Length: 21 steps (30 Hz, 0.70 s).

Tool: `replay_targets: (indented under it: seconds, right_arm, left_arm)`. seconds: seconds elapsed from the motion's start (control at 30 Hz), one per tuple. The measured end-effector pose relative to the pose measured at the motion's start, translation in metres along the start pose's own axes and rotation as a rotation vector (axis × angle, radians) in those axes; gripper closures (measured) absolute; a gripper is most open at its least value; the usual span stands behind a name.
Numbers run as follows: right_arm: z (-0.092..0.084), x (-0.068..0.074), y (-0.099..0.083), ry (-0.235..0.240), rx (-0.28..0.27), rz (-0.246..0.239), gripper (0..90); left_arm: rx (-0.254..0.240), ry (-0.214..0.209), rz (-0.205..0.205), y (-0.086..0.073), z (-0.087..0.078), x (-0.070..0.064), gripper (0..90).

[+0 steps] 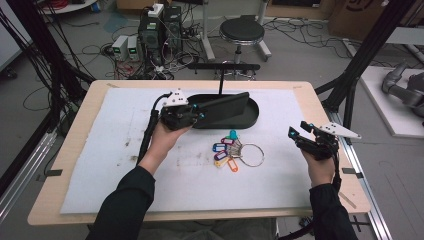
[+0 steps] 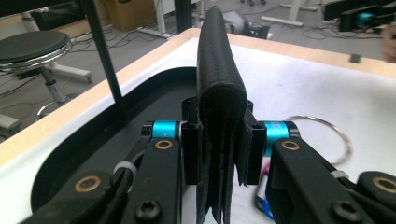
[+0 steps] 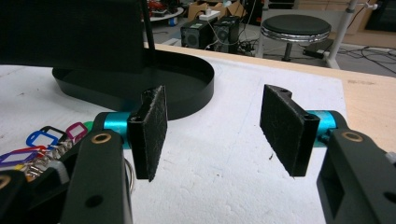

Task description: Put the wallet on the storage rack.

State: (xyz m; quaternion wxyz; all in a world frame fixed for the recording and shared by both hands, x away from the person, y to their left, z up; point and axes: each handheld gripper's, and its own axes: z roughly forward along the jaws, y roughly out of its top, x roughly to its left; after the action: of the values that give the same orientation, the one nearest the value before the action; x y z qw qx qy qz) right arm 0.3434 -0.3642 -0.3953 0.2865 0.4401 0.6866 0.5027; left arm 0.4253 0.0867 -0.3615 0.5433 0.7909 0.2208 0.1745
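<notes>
— What is held by the left gripper (image 1: 196, 116)?
— A black wallet (image 2: 219, 93) is clamped between its jaws, above the black tray (image 1: 252, 117).
— And the right gripper (image 3: 212, 128)?
— It is held wide apart, nothing between the pads; a bunch of keys (image 1: 230, 152) is seen beside it.

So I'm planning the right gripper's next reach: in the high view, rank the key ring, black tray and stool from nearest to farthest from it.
From the right gripper:
1. Key ring, just to its left on the mat.
2. Black tray, farther left and back.
3. Stool, on the floor beyond the table.

Overhead view, two close jaw-level views
</notes>
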Motion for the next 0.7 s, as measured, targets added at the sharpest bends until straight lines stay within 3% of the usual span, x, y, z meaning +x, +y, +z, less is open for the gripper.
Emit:
replay_targets:
  seconds: [0.2,0.4,0.5,0.53,0.63,0.7]
  right_arm:
    - [-0.001,0.000,0.000,0.003,0.001,-0.002,42.7]
    - [0.000,-0.001,-0.002,0.005,0.008,-0.006,42.9]
    - [0.000,-0.001,-0.002,0.005,0.009,-0.004,42.8]
    - [0.000,-0.001,-0.002,0.003,0.009,-0.001,42.8]
    - [0.000,-0.002,-0.003,0.003,0.011,0.002,42.8]
    - [0.000,-0.002,-0.003,0.003,0.011,-0.002,42.8]
  left_arm:
    - [0.034,0.019,-0.001,0.000,0.021,0.012,74.9]
    - [0.019,0.027,-0.018,-0.006,0.041,0.023,74.9]
    - [0.001,0.030,-0.042,-0.011,0.047,0.027,74.9]
    - [-0.004,0.025,-0.067,-0.016,0.054,0.031,74.9]
    - [0.031,0.038,-0.052,-0.021,0.060,0.034,75.0]
    - [0.017,0.040,-0.063,-0.024,0.061,0.037,74.9]
